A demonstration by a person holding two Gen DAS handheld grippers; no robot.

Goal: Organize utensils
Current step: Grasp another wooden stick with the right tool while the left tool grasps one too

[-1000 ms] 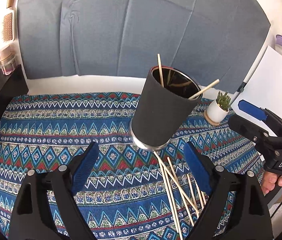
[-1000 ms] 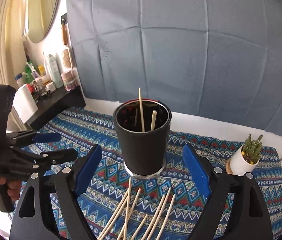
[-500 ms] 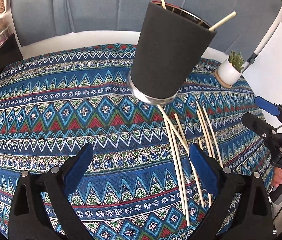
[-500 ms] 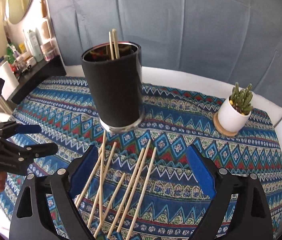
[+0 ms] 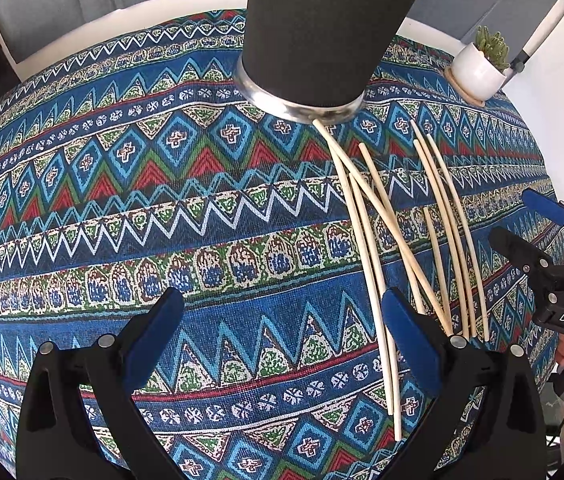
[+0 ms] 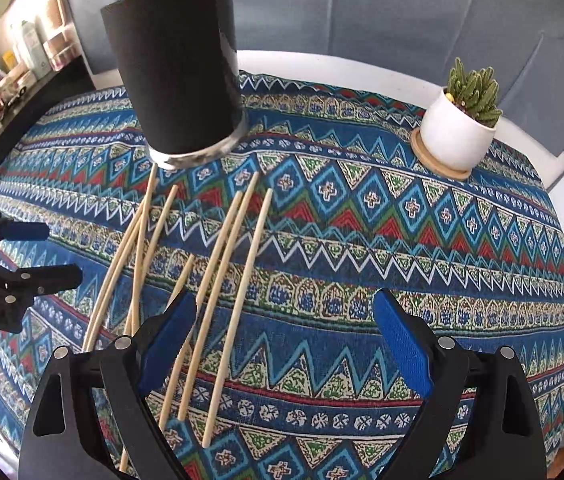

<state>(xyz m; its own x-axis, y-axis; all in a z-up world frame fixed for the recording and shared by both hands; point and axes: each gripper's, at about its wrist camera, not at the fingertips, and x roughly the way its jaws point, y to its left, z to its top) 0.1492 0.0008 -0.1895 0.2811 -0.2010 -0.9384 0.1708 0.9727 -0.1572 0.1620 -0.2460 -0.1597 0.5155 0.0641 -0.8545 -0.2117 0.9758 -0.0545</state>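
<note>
A tall black cup (image 5: pixel 322 28) (image 6: pixel 180 68) stands on the patterned cloth, with a stick poking out of its top in the right wrist view. Several loose wooden chopsticks (image 5: pixel 406 236) (image 6: pixel 222 256) lie on the cloth in front of it. My left gripper (image 5: pixel 282 340) is open and empty, low over the cloth, its right finger over the sticks' near ends. My right gripper (image 6: pixel 284 340) is open and empty, its left finger over the sticks. Each gripper shows in the other's view, the right one (image 5: pixel 538 232) and the left one (image 6: pixel 30 248).
A small cactus in a white pot (image 6: pixel 460 128) (image 5: pixel 478 68) stands on a wooden coaster at the back right. A dark shelf with bottles (image 6: pixel 22 64) is at the far left. The blue patterned cloth (image 5: pixel 162 200) covers a white table.
Both grippers have come down and forward toward the cloth and the loose chopsticks. The cup now fills the top of each view. Both stay open.
</note>
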